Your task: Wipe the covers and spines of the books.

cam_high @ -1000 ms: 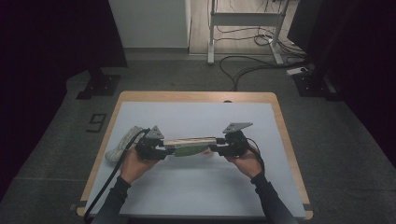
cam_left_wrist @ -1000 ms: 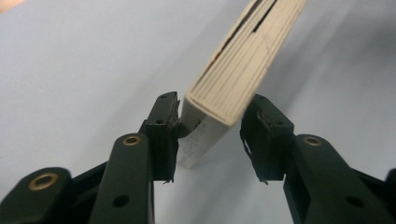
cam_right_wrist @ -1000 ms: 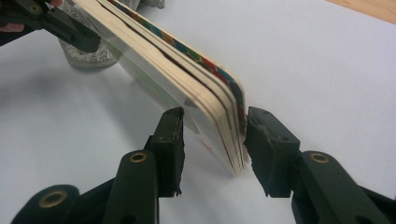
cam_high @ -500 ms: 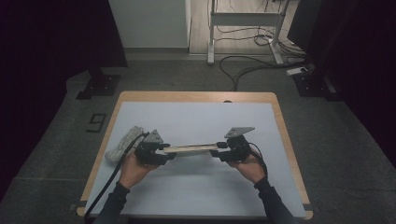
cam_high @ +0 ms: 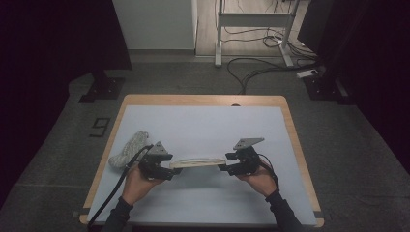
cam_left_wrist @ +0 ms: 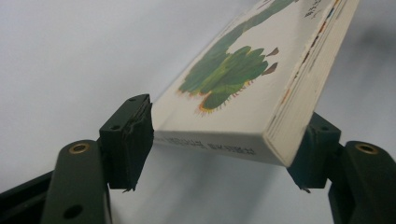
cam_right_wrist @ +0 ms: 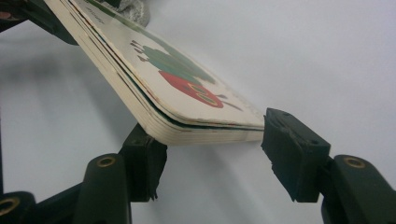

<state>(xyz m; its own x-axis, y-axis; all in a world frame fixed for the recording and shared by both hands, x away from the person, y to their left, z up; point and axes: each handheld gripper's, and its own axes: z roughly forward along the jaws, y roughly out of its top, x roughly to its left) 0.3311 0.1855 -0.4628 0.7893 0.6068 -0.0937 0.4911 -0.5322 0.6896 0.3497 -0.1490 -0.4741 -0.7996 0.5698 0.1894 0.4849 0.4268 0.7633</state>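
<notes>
A pale rope bundle (cam_high: 129, 149) lies on the grey mat (cam_high: 203, 125) just outside the left gripper (cam_high: 170, 170), touching nothing, and the mat between and beyond the two grippers is bare. The book (cam_high: 197, 162), a thick board book with a green caterpillar on its cover, hangs above the mat between the two, one short end in each. The left gripper's jaws (cam_left_wrist: 219, 144) clamp its spine-side corner across the width, while the right gripper (cam_high: 224, 166) has its jaws (cam_right_wrist: 210, 154) set wide around the other end, one under the book's corner and the other just clear of its edge.
</notes>
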